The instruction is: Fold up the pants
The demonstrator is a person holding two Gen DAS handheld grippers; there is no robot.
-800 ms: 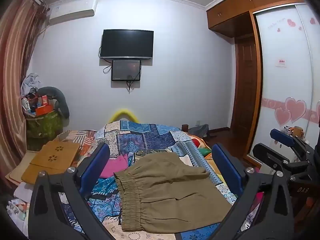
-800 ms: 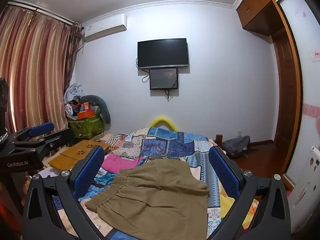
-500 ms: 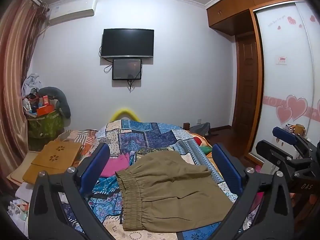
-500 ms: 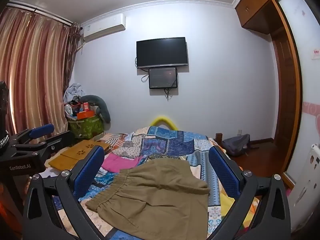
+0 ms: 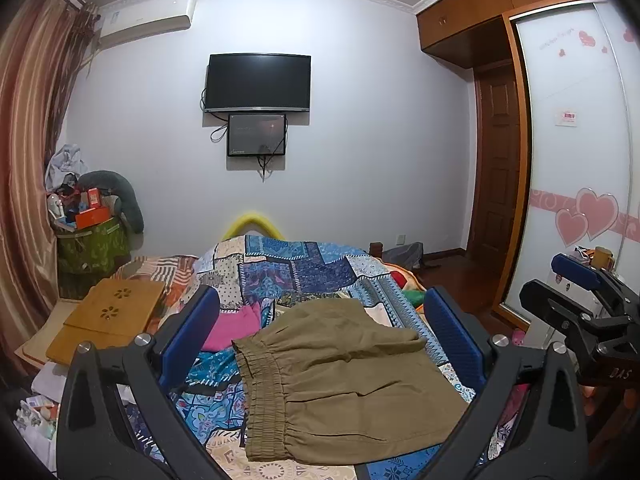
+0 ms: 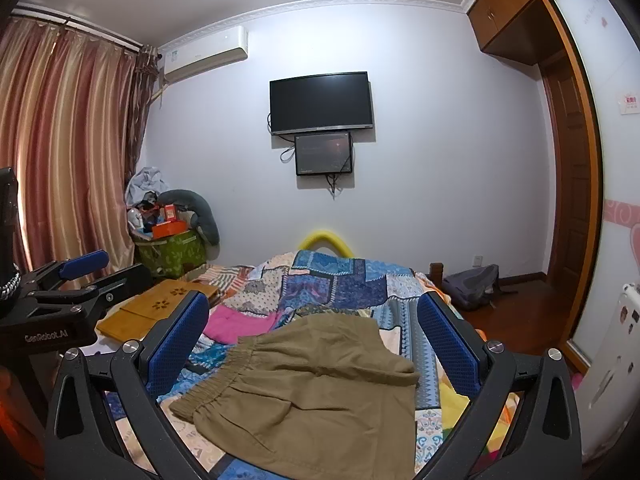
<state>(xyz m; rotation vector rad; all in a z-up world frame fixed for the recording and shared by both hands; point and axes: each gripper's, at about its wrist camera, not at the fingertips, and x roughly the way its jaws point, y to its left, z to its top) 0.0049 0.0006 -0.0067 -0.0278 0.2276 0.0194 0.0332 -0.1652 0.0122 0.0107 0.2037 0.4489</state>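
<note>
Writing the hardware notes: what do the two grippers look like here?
Both match: black skeletal frames with triangular cut-outs, silver pivot screws, and blue textured pads lining the fingers. The left gripper carries white "GenRobot.AI" lettering on its body; the right gripper shows "DAS". No sleeves or cables are clearly visible.

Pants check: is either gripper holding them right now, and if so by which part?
Nothing is held. The left gripper and right gripper are both wide open above the khaki pants, which lie loose on the patchwork quilt.
</note>
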